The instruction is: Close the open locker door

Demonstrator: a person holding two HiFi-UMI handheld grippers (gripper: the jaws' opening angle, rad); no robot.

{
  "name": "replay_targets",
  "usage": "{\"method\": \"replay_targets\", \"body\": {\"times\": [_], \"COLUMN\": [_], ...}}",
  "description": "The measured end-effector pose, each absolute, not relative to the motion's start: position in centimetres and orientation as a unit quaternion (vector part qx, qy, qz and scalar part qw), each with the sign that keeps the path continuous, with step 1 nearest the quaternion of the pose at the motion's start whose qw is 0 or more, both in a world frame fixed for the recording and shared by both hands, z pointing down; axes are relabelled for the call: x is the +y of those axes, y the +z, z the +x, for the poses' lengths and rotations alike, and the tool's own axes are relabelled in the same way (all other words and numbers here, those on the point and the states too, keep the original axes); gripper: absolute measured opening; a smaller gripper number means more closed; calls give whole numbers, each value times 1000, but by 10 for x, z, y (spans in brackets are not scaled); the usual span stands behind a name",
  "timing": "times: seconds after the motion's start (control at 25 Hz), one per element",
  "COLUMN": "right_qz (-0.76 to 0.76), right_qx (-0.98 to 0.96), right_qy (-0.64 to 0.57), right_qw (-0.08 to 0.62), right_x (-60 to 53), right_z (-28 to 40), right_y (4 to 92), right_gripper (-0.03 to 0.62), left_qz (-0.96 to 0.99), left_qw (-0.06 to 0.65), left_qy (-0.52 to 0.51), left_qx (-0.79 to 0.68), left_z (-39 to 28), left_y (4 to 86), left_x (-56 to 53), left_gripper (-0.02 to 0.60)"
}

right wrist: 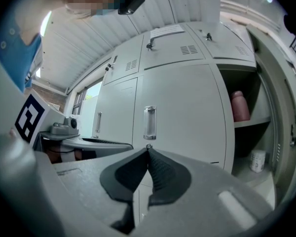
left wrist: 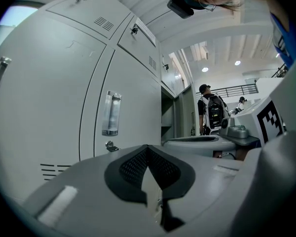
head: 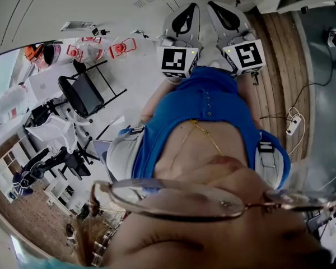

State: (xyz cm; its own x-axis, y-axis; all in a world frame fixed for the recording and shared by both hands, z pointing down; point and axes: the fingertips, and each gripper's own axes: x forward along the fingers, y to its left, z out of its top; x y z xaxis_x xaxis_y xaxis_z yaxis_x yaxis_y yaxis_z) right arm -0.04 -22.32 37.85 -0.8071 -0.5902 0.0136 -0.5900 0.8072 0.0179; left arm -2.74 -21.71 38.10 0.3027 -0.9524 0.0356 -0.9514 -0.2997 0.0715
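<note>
In the right gripper view, the open locker (right wrist: 246,127) is at the right, with a pink bottle (right wrist: 240,106) on its shelf and a white jar (right wrist: 257,160) below. Its door (right wrist: 285,112) stands out at the far right edge. My right gripper (right wrist: 148,150) is shut and empty, pointed at the closed locker door (right wrist: 182,112) to the left of the opening. My left gripper (left wrist: 148,148) is also shut with nothing in it, facing closed lockers (left wrist: 54,98). From the head view both grippers, left (head: 191,7) and right (head: 213,5), are held side by side before the lockers (head: 101,4).
A person with a backpack (left wrist: 214,110) stands far down the row of lockers. A black chair (head: 87,91) and white tables (head: 47,83) are at my left. A power strip with cables (head: 294,122) lies on the wooden floor at my right.
</note>
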Motion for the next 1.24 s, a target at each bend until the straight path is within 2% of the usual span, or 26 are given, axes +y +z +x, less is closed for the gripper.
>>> {"method": "replay_targets", "body": {"times": [1.24], "right_qz": [290], "right_qx": [-957], "right_qy": [-15], "right_qw": [15], "right_x": [-196], "right_z": [8], "right_y": [376], "right_gripper": [3], "left_qz": [805], "left_qw": [41], "left_qy": [1], "left_qx": [-591], "left_z": [-13], "left_y": [385], "left_x": [-196], "left_gripper": [-2]}}
